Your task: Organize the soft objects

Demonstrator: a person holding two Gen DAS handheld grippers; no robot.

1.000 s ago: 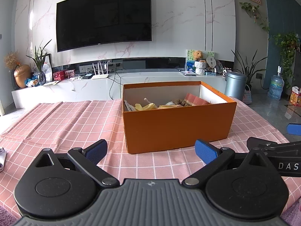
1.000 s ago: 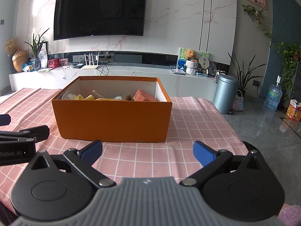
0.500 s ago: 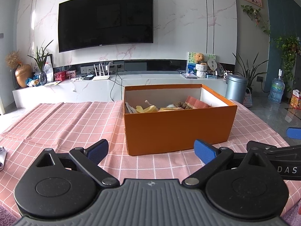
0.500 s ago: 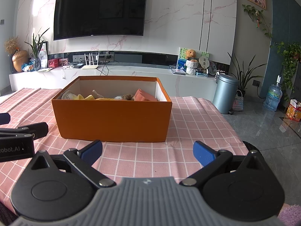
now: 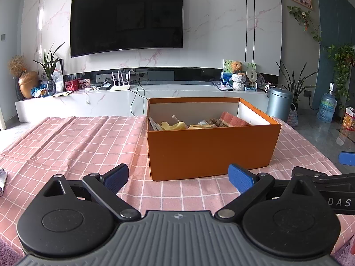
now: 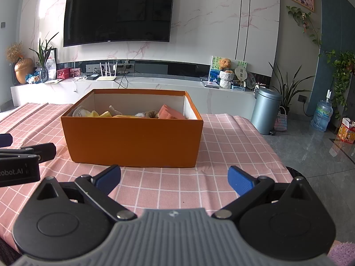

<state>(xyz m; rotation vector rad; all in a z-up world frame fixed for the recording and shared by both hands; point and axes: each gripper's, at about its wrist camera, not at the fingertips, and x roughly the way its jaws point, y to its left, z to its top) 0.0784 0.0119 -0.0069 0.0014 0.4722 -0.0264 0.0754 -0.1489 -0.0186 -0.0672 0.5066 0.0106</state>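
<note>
An orange cardboard box (image 5: pixel 210 148) (image 6: pixel 133 141) stands on the pink checked tablecloth. Inside it lie several soft things: yellow cloth (image 5: pixel 175 126) (image 6: pixel 99 114), a pink checked sponge-like piece (image 5: pixel 233 119) (image 6: pixel 170 113) and a brown fuzzy item (image 6: pixel 152 113). My left gripper (image 5: pixel 178 175) hovers open over the cloth just in front of the box, holding nothing. My right gripper (image 6: pixel 174 175) is open too, empty, in front of the box's near wall. Each gripper's side shows at the edge of the other's view.
A small white and black object (image 5: pixel 2 181) lies at the left table edge. The table ends to the right, over a grey tiled floor with a metal bin (image 6: pixel 266 110). Behind stand a white TV console (image 5: pixel 111 102) and a wall-mounted TV (image 5: pixel 126 20).
The left gripper has drifted slightly so the box sits a little lower in its view. The right gripper has barely moved. Both stay open.
</note>
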